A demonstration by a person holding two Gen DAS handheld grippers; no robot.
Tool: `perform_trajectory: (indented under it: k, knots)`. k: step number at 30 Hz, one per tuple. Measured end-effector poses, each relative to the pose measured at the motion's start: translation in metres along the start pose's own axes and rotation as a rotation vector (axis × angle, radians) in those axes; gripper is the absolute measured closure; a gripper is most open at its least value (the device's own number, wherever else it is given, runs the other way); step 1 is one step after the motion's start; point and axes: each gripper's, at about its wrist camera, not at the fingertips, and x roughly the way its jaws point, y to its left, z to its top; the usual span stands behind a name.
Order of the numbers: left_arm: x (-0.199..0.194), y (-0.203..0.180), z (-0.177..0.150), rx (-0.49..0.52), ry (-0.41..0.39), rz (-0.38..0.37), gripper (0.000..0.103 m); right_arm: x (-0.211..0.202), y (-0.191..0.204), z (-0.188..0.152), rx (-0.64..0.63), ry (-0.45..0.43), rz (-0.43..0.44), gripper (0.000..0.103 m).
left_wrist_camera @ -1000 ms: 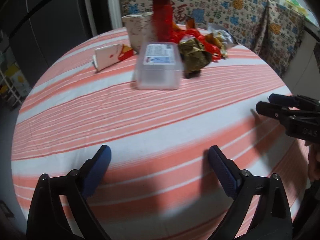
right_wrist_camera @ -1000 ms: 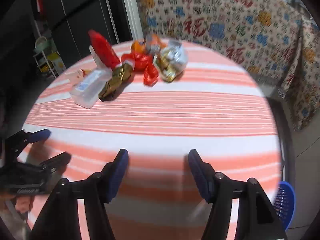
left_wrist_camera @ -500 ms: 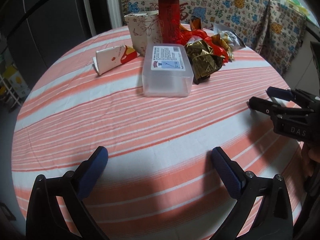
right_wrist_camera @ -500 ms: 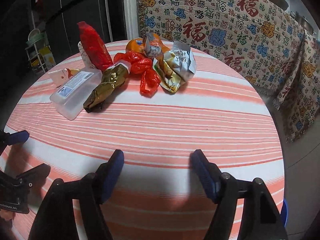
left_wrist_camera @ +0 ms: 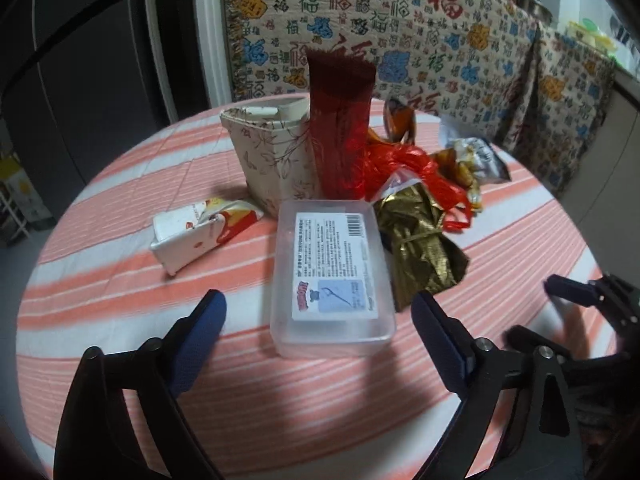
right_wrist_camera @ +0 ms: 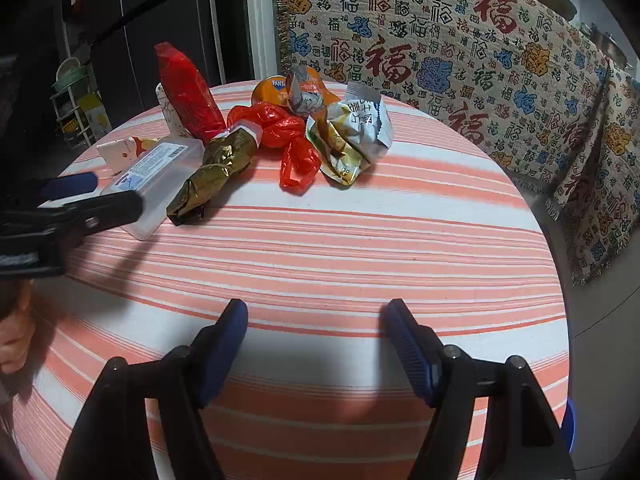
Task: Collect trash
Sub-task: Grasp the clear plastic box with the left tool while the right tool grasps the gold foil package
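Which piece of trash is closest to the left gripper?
The clear plastic box with the white label, just ahead of the left gripper; the wrappers lie farther back.

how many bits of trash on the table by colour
red: 2, tall red packet and red plastic bag
gold: 1, gold foil wrapper
silver: 2, big silver packet, small crumpled wrapper
orange: 1, orange Fanta lid
clear: 1, clear plastic box
white: 2, white carton, floral paper cup
total: 9
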Motion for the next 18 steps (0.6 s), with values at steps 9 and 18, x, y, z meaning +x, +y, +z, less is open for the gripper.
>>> perform_trajectory:
  k: [9,18]
  knots:
    - [-0.009,0.01,-0.017,-0.023,0.014,-0.022,0.04,-0.001,0.0,-0.001,0.003,0.002,0.004,0.03]
    - [-0.061,0.03,-0.079,-0.139,0.021,0.005,0.04,-0.002,-0.003,0.008,0.031,-0.003,0.102,0.03]
